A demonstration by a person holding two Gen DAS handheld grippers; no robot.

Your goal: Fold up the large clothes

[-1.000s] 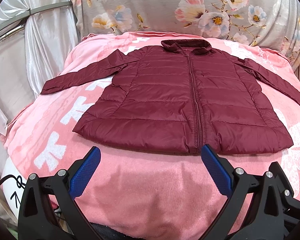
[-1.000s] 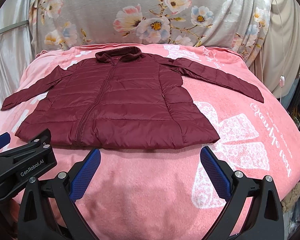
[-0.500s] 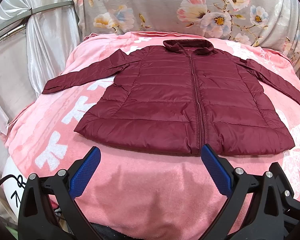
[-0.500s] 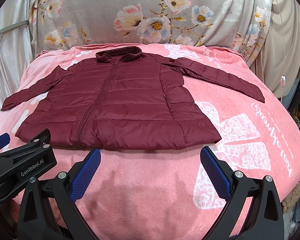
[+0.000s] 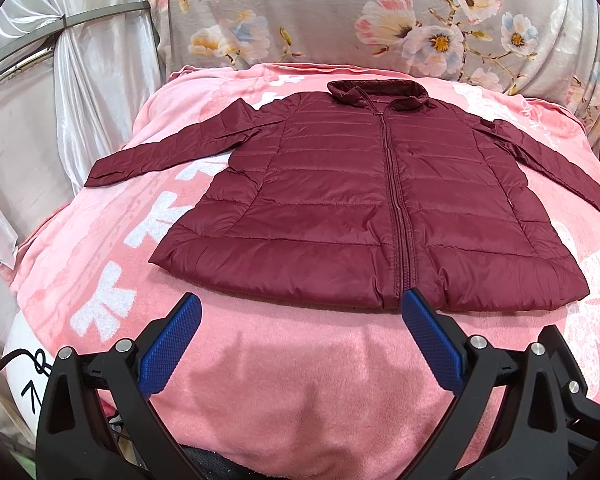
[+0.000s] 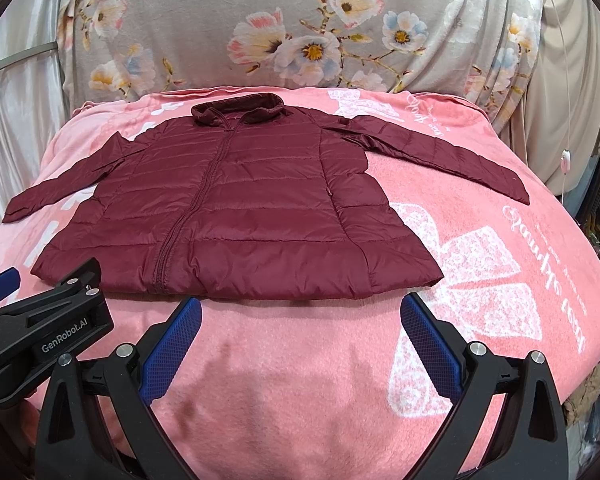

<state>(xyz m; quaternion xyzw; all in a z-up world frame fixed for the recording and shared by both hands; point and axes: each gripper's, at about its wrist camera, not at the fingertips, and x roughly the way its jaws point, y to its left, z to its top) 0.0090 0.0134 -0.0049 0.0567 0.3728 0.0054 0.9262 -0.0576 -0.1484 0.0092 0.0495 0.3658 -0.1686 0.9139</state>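
I am holding the left gripper with its blue pads spread wide apart, gripping nothing, and it is hovering over the bare pink blanket. Ahead of it the maroon puffer jacket is lying flat, front up and zipped, its hem running just beyond both fingertips; the zipper's lower end is sitting just past the right-hand pad. The left sleeve is stretching away up and to the left of this claw.

I am keeping the right gripper equally open and empty. From it, the jacket is lying ahead and mostly to the left, its hem corner ending just beyond the gap between the pads, while the right sleeve is reaching off ahead to the right. The collar is lying at the far end, seemingly near the floral cloth, though the lens curve is making that gap hard to judge.
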